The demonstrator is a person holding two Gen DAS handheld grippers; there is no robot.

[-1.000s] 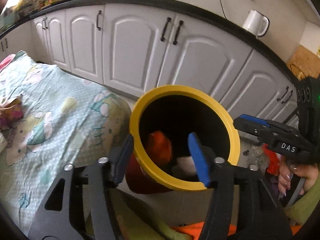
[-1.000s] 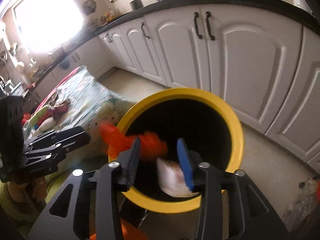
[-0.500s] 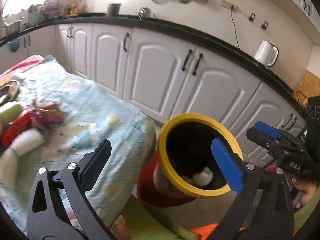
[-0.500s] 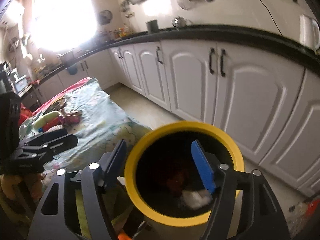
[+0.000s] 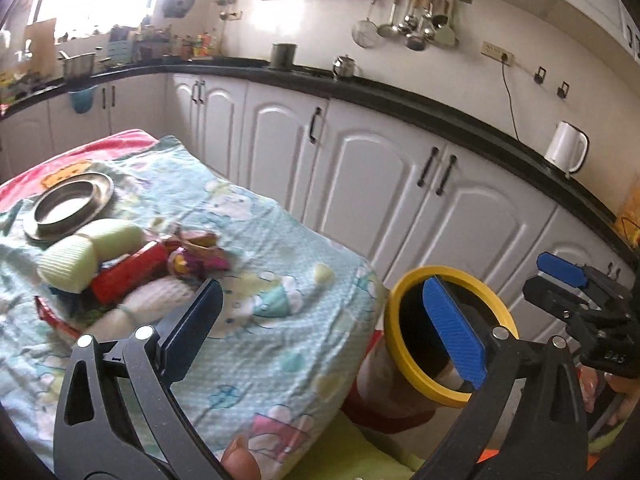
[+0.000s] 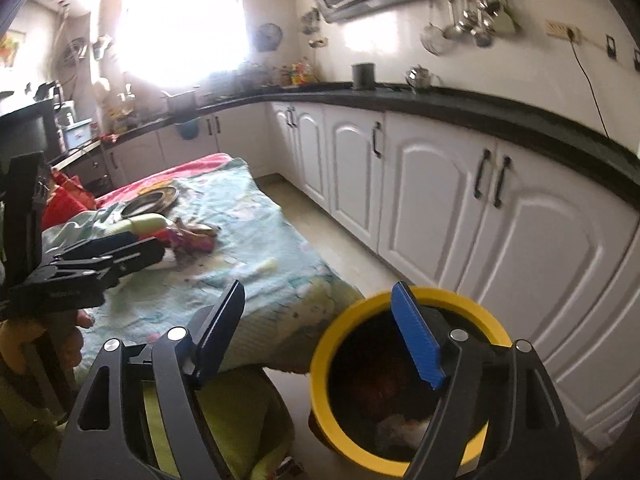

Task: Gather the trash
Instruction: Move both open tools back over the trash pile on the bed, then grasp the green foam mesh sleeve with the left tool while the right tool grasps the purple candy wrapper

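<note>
Both of your grippers are empty now. The left gripper stands spread wide with nothing between its pads, and the right gripper has just been opening and also holds nothing. The yellow-rimmed bin sits on the floor just beside the corner of the cloth-covered tabletop, with white and orange scraps already lying in its bottom.

The rest of the trash is the wrapper pile on the tabletop, near the steel plate: a red packet, purple foil wrappers, pale green rolls and something white.

Judging from this, the step in hand is the reach back to that pile. Keep the pads wide until they straddle one piece. Come in low and slightly from the side so that you pinch the wrapper and not the cloth. Take the loose purple foil at the pile's near edge first, and steer clear of the plate.
</note>
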